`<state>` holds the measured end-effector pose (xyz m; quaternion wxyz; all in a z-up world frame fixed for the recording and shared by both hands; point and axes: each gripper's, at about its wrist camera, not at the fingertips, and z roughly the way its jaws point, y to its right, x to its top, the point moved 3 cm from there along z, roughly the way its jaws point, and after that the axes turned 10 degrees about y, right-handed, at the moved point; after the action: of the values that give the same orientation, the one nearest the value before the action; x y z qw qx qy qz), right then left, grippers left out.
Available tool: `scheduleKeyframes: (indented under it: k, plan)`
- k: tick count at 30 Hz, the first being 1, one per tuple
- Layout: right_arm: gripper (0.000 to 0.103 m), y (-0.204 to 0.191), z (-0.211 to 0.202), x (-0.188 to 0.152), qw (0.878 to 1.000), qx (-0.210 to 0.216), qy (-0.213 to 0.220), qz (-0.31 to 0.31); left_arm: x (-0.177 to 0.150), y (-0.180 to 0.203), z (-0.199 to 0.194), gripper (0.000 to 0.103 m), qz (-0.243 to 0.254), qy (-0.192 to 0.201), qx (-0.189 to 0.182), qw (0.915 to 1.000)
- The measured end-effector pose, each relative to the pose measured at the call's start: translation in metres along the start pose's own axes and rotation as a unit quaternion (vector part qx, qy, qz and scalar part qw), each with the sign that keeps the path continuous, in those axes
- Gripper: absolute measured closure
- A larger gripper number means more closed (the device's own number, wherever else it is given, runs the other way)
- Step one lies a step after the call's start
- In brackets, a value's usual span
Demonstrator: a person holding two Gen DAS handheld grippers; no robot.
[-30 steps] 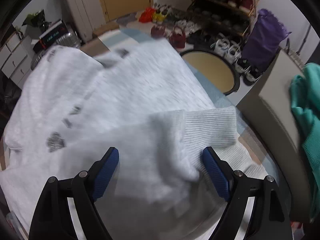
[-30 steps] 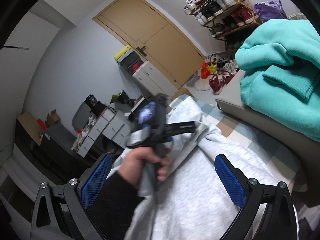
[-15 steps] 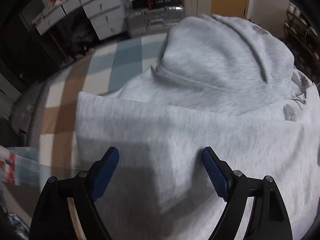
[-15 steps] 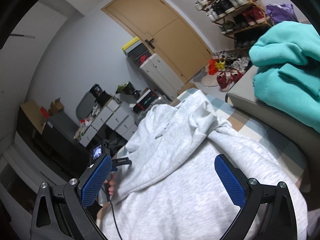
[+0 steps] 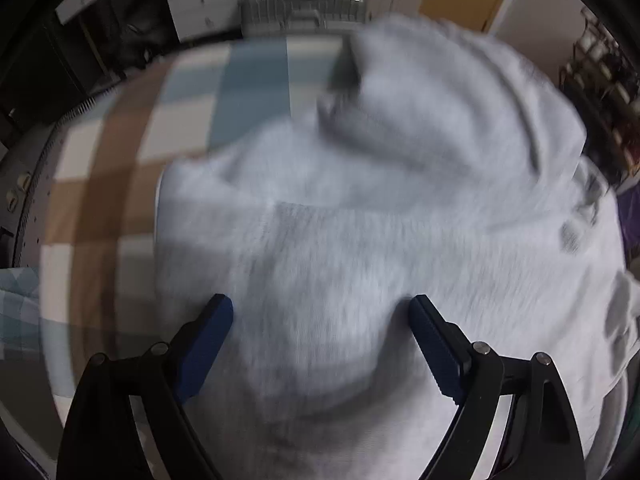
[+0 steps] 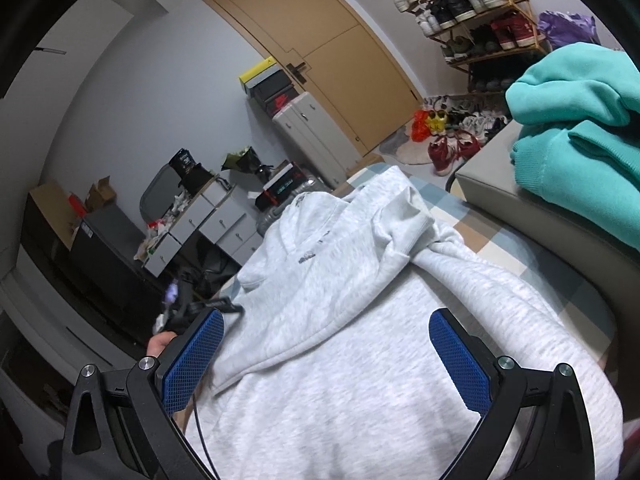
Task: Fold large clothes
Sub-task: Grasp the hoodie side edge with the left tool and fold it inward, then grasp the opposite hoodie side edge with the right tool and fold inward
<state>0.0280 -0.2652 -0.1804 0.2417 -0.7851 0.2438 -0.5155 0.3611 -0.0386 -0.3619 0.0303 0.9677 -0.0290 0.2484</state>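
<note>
A light grey hoodie [image 5: 360, 240] lies spread on a checked blue, brown and white cloth [image 5: 120, 168]. It also shows in the right wrist view [image 6: 360, 340], with its hood and a folded-in sleeve [image 6: 404, 220] at the far end. My left gripper [image 5: 320, 344] is open and empty just above the hoodie's body near its left edge. My right gripper [image 6: 326, 360] is open and empty above the hoodie's lower body. The left gripper also shows in the right wrist view [image 6: 192, 304], held by a hand at the hoodie's left side.
A folded teal garment [image 6: 580, 128] lies on a grey cushioned surface [image 6: 520, 200] to the right. White drawers [image 6: 208, 224], a suitcase [image 6: 304, 128], a wooden door [image 6: 320, 40] and a shoe rack [image 6: 472, 12] stand beyond the cloth.
My left gripper has swung from the ribbed cuff over to the hoodie's left side and moved in a little closer. The right gripper has stayed open over the lower body.
</note>
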Motion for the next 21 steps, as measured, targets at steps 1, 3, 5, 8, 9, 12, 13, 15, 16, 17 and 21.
scheduleKeyframes:
  k: [1, 3, 5, 8, 9, 12, 13, 15, 16, 17, 21]
  plan:
    - [0.0, 0.0, 0.0, 0.0, 1.0, 0.0, 0.0, -0.001, 0.0, 0.004, 0.003, 0.016, 0.026, 0.018, 0.009, 0.9995]
    - [0.0, 0.001, 0.0, 0.001, 1.0, -0.001, 0.002, -0.002, 0.002, 0.004, 0.009, 0.016, 0.024, 0.018, 0.01, 0.9995]
    - [0.0, 0.0, 0.002, 0.002, 1.0, -0.001, 0.0, -0.008, 0.006, 0.004, 0.003, 0.017, 0.004, 0.026, -0.01, 0.9996]
    - [0.0, -0.001, 0.004, 0.001, 1.0, -0.002, -0.005, -0.014, 0.011, 0.001, -0.034, 0.017, -0.016, 0.091, -0.002, 0.9957]
    - [0.0, -0.002, 0.003, 0.0, 1.0, -0.002, -0.005, -0.016, 0.01, -0.001, -0.048, 0.017, -0.013, 0.115, 0.009, 0.9933]
    - [0.0, -0.004, 0.001, 0.0, 1.0, -0.005, 0.001, -0.028, -0.006, 0.016, -0.098, 0.016, 0.004, 0.174, 0.019, 0.9845]
    - [0.0, -0.005, 0.001, -0.001, 0.999, -0.007, 0.003, -0.034, -0.014, 0.022, -0.121, 0.016, 0.013, 0.206, 0.026, 0.9782]
    - [0.0, -0.006, 0.002, -0.002, 0.999, -0.012, 0.003, -0.048, -0.037, 0.033, -0.165, 0.016, 0.021, 0.248, 0.033, 0.9679]
    - [0.0, -0.006, 0.002, -0.004, 0.998, -0.015, 0.001, -0.053, -0.043, 0.038, -0.175, 0.016, 0.022, 0.267, 0.028, 0.963]
    - [0.0, -0.006, 0.003, -0.005, 0.998, -0.02, 0.001, -0.057, -0.053, 0.044, -0.19, 0.016, 0.022, 0.284, 0.025, 0.9583]
    - [0.0, -0.004, 0.006, -0.011, 0.997, -0.032, -0.006, -0.064, -0.084, 0.053, -0.23, 0.015, 0.01, 0.332, 0.031, 0.9427]
